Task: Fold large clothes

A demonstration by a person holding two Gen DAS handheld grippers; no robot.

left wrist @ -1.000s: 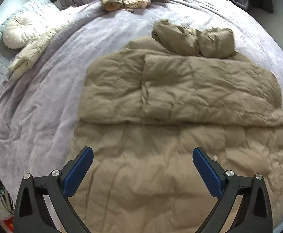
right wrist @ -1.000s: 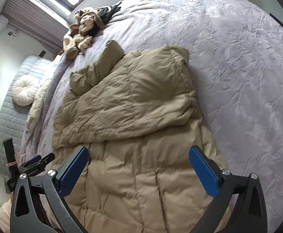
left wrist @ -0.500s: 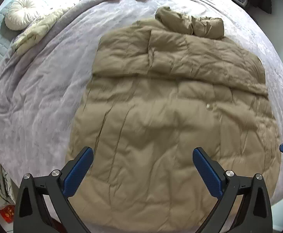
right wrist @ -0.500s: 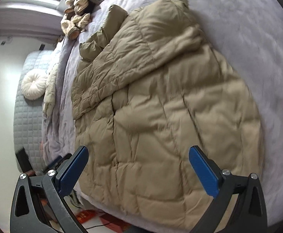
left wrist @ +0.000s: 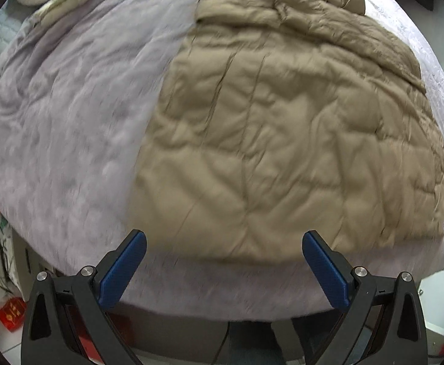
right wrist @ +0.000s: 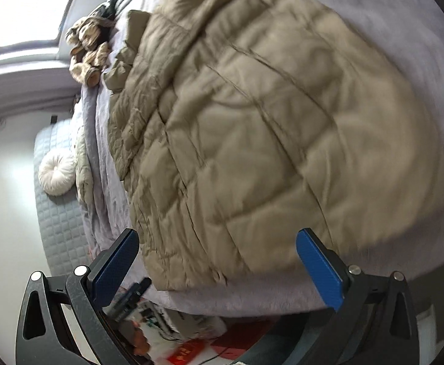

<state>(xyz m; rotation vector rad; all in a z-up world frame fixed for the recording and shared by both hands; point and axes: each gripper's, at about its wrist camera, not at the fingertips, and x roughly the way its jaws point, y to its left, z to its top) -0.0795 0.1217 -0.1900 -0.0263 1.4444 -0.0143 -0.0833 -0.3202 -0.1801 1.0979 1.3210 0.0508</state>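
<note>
Puffy quilted tan coat sprawls near the bed's foot edge; round white cushion by the head; both grippers gape wide, empty.

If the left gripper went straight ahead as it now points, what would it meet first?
Most likely the near hem of the tan puffer coat on the bed; the left gripper is open, though blur leaves depth uncertain.

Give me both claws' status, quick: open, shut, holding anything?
Left claw: open, holding nothing, short of the tan coat's hem.
Right claw: open, holding nothing.
</note>
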